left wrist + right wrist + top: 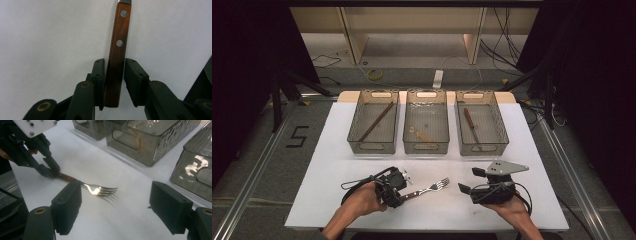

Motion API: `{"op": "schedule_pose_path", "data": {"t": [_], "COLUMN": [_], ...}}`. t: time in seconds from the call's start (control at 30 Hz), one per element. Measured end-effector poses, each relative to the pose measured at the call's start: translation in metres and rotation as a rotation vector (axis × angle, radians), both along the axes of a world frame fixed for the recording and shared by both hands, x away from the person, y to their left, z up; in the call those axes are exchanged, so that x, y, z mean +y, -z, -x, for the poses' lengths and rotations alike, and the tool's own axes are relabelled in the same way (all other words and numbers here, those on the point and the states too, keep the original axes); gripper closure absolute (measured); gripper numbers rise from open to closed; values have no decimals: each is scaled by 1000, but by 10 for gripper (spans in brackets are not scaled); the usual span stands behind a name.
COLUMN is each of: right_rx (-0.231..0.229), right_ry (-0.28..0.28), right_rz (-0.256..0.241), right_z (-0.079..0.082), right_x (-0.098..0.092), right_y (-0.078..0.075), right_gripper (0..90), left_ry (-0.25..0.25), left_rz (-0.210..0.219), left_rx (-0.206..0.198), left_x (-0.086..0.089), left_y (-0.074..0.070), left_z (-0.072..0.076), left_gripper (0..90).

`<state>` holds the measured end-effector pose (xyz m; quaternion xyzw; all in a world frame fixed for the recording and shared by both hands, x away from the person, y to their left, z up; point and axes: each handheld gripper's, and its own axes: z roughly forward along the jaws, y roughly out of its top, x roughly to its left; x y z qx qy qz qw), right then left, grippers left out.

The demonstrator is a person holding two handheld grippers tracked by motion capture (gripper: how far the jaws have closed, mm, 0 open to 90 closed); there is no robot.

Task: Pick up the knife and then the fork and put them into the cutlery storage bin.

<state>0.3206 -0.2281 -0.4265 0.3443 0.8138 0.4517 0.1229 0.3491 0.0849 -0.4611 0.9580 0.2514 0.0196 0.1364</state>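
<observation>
A fork [435, 187] with a brown wooden handle [118, 37] lies flat on the white table, its tines [100, 190] pointing right. My left gripper [402, 196] is at the handle's end. In the left gripper view its two jaws sit against either side of the handle, so it [114, 75] is shut on it. The right gripper view shows the same hold from the side [51, 171]. My right gripper [470, 180] hovers to the right of the fork, wide open and holding nothing [115, 207].
Three clear bins stand in a row at the back. The left bin [372, 148] holds brown chopsticks [376, 121], the middle bin [426, 149] a small utensil, and the right bin [482, 149] a brown-handled knife [471, 124]. Bare white tabletop [332, 165] lies between bins and grippers.
</observation>
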Motion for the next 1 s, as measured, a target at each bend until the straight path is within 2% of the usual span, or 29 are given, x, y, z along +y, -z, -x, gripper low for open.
{"op": "schedule_pose_path", "data": {"t": [0.63, 0.8, 0.9, 1.0], "right_rx": [4, 5, 4, 2], "right_ry": [1, -1, -1, -1], "right_rz": [2, 1, 1, -3], "right_z": [0, 0, 0, 0], "right_x": [1, 1, 1, 1], "right_y": [0, 0, 0, 0], "right_gripper": [268, 269, 269, 269], "left_ry": [38, 20, 10, 11], "left_rz": [-7, 12, 46, 52], "left_rx": [-12, 2, 18, 22], "left_x": [-1, 0, -1, -1], "left_y": [0, 0, -2, -5], "left_z": [2, 0, 0, 0], "left_gripper": [746, 750, 751, 751]}}
